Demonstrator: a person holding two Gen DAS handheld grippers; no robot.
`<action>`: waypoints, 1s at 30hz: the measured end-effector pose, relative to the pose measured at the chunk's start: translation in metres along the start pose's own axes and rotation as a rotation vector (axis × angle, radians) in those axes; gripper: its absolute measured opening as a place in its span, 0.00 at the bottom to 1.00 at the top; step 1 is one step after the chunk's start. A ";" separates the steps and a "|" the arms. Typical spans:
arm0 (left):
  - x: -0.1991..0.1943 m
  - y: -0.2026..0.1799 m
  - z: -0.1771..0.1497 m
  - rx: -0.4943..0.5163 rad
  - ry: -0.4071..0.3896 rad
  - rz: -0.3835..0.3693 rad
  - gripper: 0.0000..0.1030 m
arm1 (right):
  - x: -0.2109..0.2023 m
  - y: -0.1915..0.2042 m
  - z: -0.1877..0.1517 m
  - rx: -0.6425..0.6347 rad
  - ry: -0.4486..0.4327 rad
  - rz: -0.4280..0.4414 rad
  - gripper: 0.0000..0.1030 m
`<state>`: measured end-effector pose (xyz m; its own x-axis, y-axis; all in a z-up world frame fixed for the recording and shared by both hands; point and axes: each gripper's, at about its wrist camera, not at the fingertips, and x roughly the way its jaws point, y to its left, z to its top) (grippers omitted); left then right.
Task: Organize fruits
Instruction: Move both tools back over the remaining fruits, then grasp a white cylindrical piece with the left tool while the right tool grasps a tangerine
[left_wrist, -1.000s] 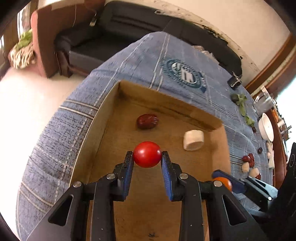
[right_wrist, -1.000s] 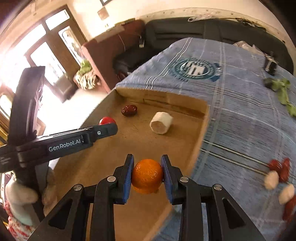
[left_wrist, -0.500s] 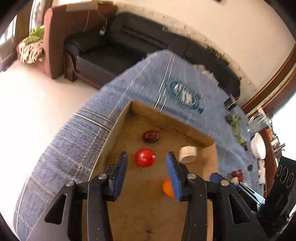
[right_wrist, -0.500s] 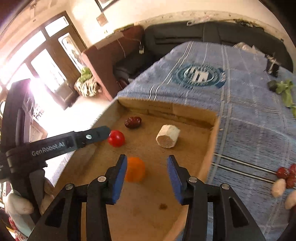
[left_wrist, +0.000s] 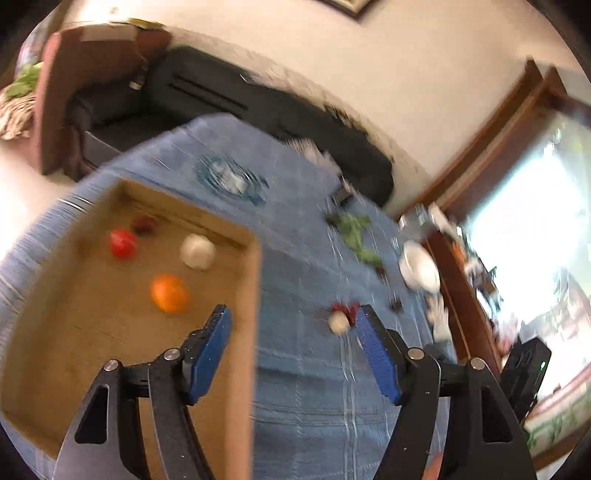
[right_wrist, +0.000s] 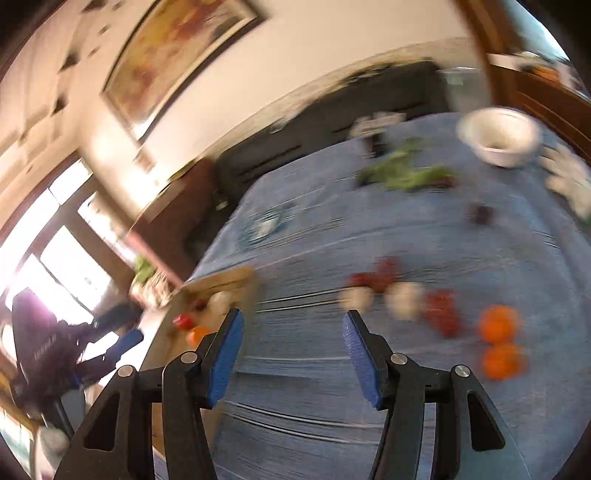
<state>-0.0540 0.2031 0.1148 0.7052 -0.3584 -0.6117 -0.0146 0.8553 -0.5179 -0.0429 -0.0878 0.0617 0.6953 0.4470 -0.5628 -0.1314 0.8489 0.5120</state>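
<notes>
Since a second ago both grippers have let go of their fruits and swung away to the right, from above the cardboard box toward the open tablecloth. The red tomato that the left gripper was holding now lies on the box floor, near the far left corner. The orange that the right gripper was holding lies in the box too, nearer to the camera than the tomato. A dark red date lies just behind the tomato, and a white round piece lies to the right of it, close to the far wall.

The jaws of the left gripper are opening and stand wide, with nothing between them. Its left finger is over the cardboard box, its right finger over the blue checked tablecloth.

The jaws of the right gripper are opening as well, and only cloth shows between them. Beyond its right finger a group of fruits lies on the cloth: two white pieces, some red dates and two oranges, one just in front of the other. Farther back there are green leaves and a white bowl. Both pictures are blurred, so small details I cannot tell.
</notes>
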 end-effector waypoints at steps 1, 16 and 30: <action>0.012 -0.010 -0.005 0.018 0.037 -0.010 0.67 | -0.009 -0.015 0.001 0.019 -0.010 -0.037 0.59; 0.088 -0.087 -0.045 0.220 0.189 0.019 0.67 | -0.004 -0.095 -0.022 0.021 0.130 -0.171 0.60; 0.173 -0.134 -0.054 0.375 0.202 -0.005 0.44 | 0.012 -0.093 -0.033 -0.103 0.100 -0.241 0.34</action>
<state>0.0319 0.0065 0.0462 0.5514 -0.3971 -0.7337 0.2733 0.9169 -0.2908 -0.0455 -0.1520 -0.0138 0.6425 0.2504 -0.7242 -0.0457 0.9560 0.2899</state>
